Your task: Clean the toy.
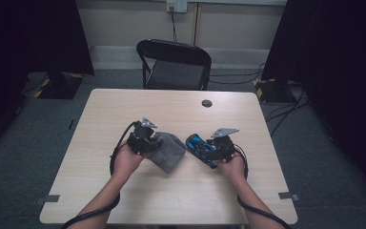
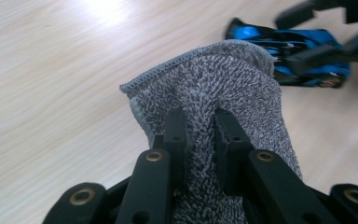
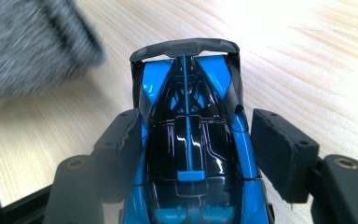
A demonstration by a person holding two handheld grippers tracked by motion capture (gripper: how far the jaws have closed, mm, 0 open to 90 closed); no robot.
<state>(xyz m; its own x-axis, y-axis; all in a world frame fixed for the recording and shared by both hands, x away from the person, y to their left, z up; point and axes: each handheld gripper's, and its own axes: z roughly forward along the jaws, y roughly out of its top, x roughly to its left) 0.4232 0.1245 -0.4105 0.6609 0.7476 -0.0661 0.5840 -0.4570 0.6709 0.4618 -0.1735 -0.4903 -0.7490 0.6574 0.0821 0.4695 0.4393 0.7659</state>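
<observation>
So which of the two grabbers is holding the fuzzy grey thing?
The left gripper. Its jaws pinch a fold of the grey cloth. The right gripper has the blue and black toy car between its jaws instead.

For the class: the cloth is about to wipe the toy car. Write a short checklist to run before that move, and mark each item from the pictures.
1. Left gripper shut on the grey cloth: ok.
2. Right gripper fingers flank the blue toy car: ok.
3. Car held firmly: cannot tell.
4. Cloth apart from car: ok.
5. Bare table in front of the hands: ok.
</observation>
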